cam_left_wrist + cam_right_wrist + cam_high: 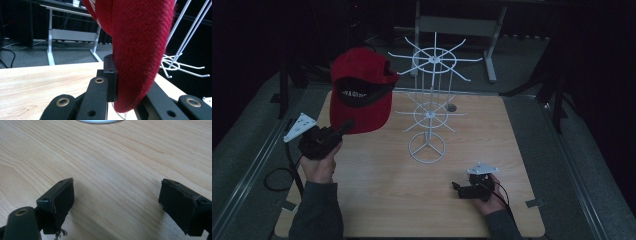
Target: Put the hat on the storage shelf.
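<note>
The left gripper [346, 126] is clamped on the brim of a red cap [362, 90] held up just left of the white wire rack [430, 107], seemingly ready to hang on a prong, while the right gripper [458, 187] rests wide open and empty on the table [377, 200] near the rack's base.

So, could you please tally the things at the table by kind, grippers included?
Red cap: 1
White wire rack: 1
Grippers: 2, the left gripper shut on the cap, the right gripper open over the table
Total: 4
</note>
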The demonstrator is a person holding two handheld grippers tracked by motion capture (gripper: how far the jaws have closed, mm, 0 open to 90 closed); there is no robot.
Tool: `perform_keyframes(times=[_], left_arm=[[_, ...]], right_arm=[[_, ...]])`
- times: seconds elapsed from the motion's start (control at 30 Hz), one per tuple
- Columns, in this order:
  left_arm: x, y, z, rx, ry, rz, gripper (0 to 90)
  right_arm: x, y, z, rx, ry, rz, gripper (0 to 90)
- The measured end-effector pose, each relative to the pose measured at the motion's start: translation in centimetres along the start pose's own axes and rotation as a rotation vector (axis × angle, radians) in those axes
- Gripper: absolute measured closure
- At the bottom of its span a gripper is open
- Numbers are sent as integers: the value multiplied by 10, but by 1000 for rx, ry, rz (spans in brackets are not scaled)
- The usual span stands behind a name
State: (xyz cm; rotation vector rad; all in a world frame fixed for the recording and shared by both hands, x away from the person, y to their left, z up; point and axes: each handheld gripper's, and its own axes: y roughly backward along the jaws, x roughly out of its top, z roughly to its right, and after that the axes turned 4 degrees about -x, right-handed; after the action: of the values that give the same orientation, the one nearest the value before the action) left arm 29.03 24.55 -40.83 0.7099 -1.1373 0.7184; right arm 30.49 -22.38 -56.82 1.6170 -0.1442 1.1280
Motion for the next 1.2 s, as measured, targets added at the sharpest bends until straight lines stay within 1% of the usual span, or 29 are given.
perform_keyframes(times=[0.3, 0.57, 1.0, 1.2], left_arm=[[6, 0, 1, -7, 5, 32, 859], [13, 0, 2, -7, 0, 43, 859], [24, 2, 4, -12, 9, 87, 858], [28, 2, 6, -13, 9, 90, 859]], right_arm=[[0, 0, 0, 0, 0, 0, 129], [0, 0, 0, 0, 0, 0, 129], [0, 0, 0, 0, 0, 0, 129], [0, 0, 0, 0, 0, 0, 129]])
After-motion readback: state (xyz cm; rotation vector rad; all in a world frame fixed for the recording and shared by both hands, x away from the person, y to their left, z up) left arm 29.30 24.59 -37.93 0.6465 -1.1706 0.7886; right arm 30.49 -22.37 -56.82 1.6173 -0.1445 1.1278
